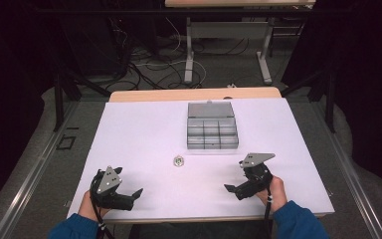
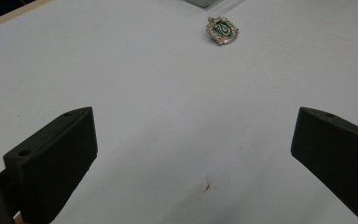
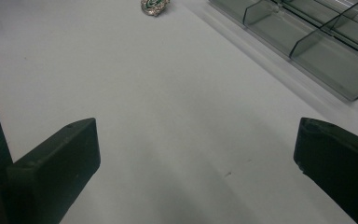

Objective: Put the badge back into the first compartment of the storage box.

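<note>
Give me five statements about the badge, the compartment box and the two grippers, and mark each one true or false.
1. The badge lies on the white table, outside the compartment box. True.
2. The left gripper is shut on the badge. False: its jaws stand wide apart with nothing between them, and the badge lies farther off.
3. The box's lid is open. True.
4. The badge sits in one of the box's compartments. False: it rests on the table on the near side of the box, toward the person.
5. The right gripper grips the box's edge. False: it is open and apart from the box.
</note>
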The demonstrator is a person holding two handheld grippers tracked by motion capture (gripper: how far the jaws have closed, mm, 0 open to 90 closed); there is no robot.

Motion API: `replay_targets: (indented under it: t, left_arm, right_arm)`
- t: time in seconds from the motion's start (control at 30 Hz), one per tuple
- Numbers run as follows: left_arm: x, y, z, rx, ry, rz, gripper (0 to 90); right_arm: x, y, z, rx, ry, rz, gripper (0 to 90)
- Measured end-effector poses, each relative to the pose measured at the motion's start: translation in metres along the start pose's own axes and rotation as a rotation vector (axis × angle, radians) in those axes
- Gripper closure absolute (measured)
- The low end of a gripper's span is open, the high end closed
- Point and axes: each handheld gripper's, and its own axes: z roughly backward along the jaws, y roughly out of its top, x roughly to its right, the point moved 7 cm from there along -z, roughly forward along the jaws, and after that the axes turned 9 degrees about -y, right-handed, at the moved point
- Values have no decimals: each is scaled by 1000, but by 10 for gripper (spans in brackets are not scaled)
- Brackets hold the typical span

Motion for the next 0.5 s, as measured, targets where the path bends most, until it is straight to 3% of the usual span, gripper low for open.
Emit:
replay_targets:
  t: [0.5]
  left_arm:
    - [0, 0, 0, 1, -4, 0, 5]
  right_arm:
    - [-4, 17, -19, -6, 12, -4, 0]
